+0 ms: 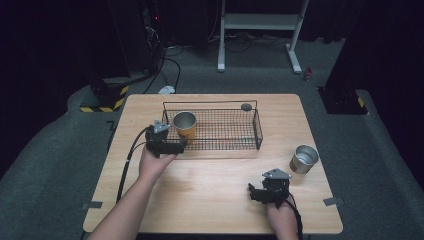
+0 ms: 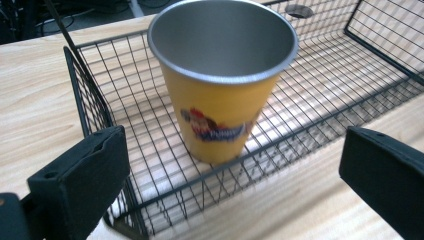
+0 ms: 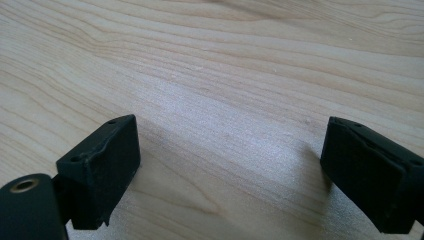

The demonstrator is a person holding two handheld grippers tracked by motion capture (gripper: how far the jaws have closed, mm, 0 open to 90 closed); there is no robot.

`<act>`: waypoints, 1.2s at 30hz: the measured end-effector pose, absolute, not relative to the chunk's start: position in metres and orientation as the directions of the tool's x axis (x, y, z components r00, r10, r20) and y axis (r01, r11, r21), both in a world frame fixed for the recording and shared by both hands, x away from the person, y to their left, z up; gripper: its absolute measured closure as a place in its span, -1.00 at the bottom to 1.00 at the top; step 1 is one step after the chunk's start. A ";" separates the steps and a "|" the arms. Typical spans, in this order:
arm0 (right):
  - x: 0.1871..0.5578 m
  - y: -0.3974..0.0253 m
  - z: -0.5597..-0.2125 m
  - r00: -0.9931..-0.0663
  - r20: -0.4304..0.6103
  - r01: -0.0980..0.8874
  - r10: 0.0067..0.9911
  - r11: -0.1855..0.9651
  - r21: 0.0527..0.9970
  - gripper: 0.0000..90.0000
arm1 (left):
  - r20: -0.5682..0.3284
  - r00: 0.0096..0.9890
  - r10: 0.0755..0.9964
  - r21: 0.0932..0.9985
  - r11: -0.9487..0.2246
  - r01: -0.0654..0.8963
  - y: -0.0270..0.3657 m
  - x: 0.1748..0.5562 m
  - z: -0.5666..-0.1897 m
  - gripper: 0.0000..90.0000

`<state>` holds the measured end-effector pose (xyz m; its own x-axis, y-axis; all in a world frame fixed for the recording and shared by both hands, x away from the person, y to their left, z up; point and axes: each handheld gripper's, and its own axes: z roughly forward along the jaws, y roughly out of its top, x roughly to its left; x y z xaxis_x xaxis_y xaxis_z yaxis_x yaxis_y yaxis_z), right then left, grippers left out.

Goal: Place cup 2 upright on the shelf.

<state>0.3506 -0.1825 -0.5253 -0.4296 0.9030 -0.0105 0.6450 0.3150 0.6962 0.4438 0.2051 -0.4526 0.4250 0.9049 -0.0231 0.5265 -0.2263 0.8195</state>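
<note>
While the left gripper (image 1: pixel 176 146) sits at the near left corner of the wire basket (image 1: pixel 257 131), its jaws stand wide apart and grip nothing. Seen in the left gripper view, the yellow cup (image 2: pixel 222 82) stands upright inside the basket, just behind the near wire wall, with a printed picture on its side and a bare metal inside. That cup lies beyond the two black pads, not between them, and nothing touches it. From the high view, the cup occupies the basket's left end, close to the person's left hand (image 1: pixel 152 165). A small dark round lid (image 1: pixel 246 106) rests at the basket's far right corner.

Well apart from all this, the right gripper (image 1: pixel 256 192) hovers low over the bare wooden table (image 1: pixel 210 185) near its front edge, its jaws likewise spread wide and holding nothing. A plain metal cup (image 1: pixel 303 159) stands on the table just beyond and to the right of that gripper, outside the basket.
</note>
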 end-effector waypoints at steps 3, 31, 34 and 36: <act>0.351 -0.183 -0.525 -0.431 -0.011 0.644 0.902 0.316 0.697 -0.80 | -0.024 0.436 0.900 0.816 -0.234 0.528 0.210 0.435 -0.456 -0.98; 0.350 -0.182 -0.525 -0.429 -0.010 0.645 0.903 0.314 0.696 -0.80 | -0.112 0.517 0.848 0.740 -0.276 0.614 0.244 0.355 -0.511 -0.88; 0.350 -0.182 -0.525 -0.429 -0.010 0.645 0.903 0.315 0.696 -0.80 | -0.104 0.520 0.848 0.726 -0.292 0.622 0.249 0.350 -0.517 -0.87; 0.350 -0.182 -0.525 -0.429 -0.010 0.645 0.903 0.315 0.696 -0.80 | -0.093 0.520 0.849 0.719 -0.304 0.625 0.252 0.347 -0.520 -0.86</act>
